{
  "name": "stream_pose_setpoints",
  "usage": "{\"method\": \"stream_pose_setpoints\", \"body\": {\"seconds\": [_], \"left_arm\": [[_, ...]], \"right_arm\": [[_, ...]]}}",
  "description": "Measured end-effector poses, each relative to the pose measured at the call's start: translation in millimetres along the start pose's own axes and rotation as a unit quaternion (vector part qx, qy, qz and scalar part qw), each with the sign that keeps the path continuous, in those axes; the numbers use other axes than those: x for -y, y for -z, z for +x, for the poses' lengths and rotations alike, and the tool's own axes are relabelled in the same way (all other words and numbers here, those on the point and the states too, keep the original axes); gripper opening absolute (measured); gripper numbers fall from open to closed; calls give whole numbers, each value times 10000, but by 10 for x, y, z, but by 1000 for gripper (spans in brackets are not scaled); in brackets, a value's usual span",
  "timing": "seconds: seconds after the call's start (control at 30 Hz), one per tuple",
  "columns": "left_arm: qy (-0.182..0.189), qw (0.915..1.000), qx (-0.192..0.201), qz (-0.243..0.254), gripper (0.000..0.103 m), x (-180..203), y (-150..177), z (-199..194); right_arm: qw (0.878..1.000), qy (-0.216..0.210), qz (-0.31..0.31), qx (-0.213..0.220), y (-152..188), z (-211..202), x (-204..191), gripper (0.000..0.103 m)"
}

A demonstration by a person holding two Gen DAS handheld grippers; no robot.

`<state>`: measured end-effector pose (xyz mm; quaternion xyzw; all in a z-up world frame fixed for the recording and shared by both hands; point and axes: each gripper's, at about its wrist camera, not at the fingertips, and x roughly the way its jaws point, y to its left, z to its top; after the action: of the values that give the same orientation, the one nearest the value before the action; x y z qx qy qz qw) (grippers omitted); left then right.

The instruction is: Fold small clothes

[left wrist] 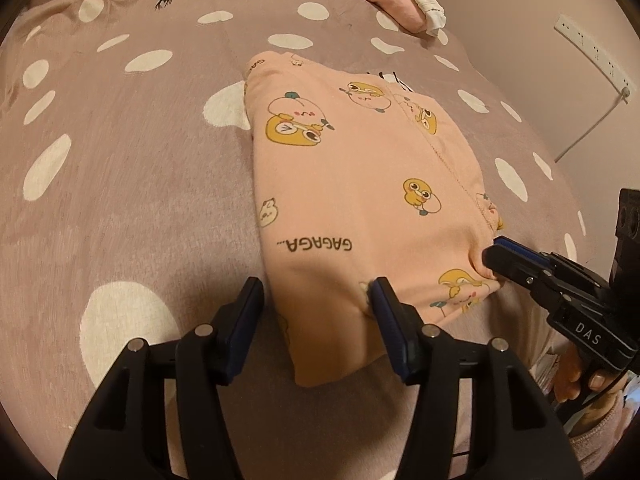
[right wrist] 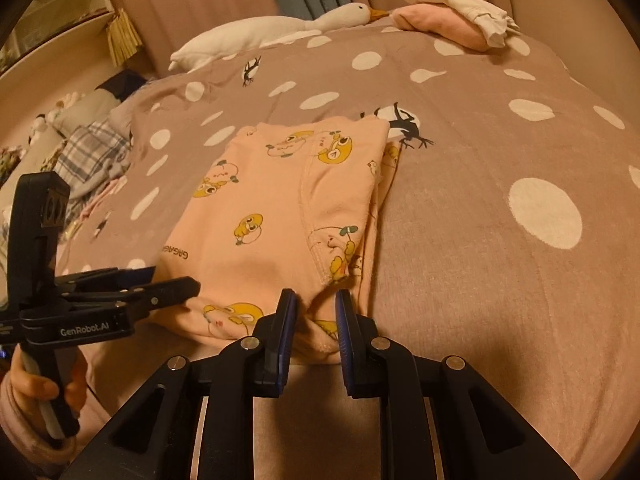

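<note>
A small peach garment [left wrist: 360, 200] printed with yellow cartoon ducks lies folded on the spotted bedspread [left wrist: 120, 160]; it also shows in the right wrist view [right wrist: 272, 216]. My left gripper [left wrist: 318, 304] is open, its jaws wide apart around the garment's near left corner. My right gripper [right wrist: 316, 320] has its jaws narrowly apart around the garment's near right edge, with cloth bunched between the pads. From the left wrist view the right gripper [left wrist: 496, 256] presses into that edge. From the right wrist view the left gripper [right wrist: 176, 280] sits at the near left corner.
Folded pink and white clothes [right wrist: 448, 20] are stacked at the far side of the bed. A white goose plush [right wrist: 280, 28] lies along the far edge. Plaid and other cloth [right wrist: 88, 148] is heaped at the left. A wall with a power strip [left wrist: 592, 52] is to the right.
</note>
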<state>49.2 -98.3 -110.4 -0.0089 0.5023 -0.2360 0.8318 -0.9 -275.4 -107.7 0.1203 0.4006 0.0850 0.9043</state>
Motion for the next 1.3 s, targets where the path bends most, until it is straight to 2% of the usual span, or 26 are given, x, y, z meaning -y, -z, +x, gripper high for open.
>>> {"method": "stream_pose_setpoints", "body": {"seconds": [0.13, 0.2, 0.27, 0.33, 0.43, 0.53, 0.8, 1.2, 1.3], "left_arm": [[109, 9996, -49, -239, 65, -109, -1, -77], [154, 9993, -48, -332, 68, -156, -3, -100], [243, 9988, -66, -426, 71, -203, -20, -105], [374, 9978, -72, -543, 73, -240, -34, -111], [528, 9962, -84, -680, 76, -270, -53, -116], [479, 9966, -63, -660, 76, -266, -72, -129], [533, 9961, -104, -700, 77, -264, -155, -82], [678, 9949, -165, -730, 77, -269, -287, 21], [705, 9947, -176, -721, 79, -268, -318, 51]], "right_arm": [[9999, -75, 99, 41, -5, -55, 78, 18], [9996, -126, 239, 68, -5, -91, 146, 23], [9988, -226, 432, 100, -1, -117, 222, 36], [9971, -383, 646, 121, -3, -118, 295, 43], [9922, -724, 1008, 98, -2, -88, 380, 44], [9888, -903, 1187, 56, -4, -58, 400, 49], [9846, -1217, 1245, 148, -114, -37, 358, 49], [9820, -1164, 1487, -60, -164, 108, 462, 51], [9804, -1179, 1575, -112, -168, 133, 500, 55]]}}
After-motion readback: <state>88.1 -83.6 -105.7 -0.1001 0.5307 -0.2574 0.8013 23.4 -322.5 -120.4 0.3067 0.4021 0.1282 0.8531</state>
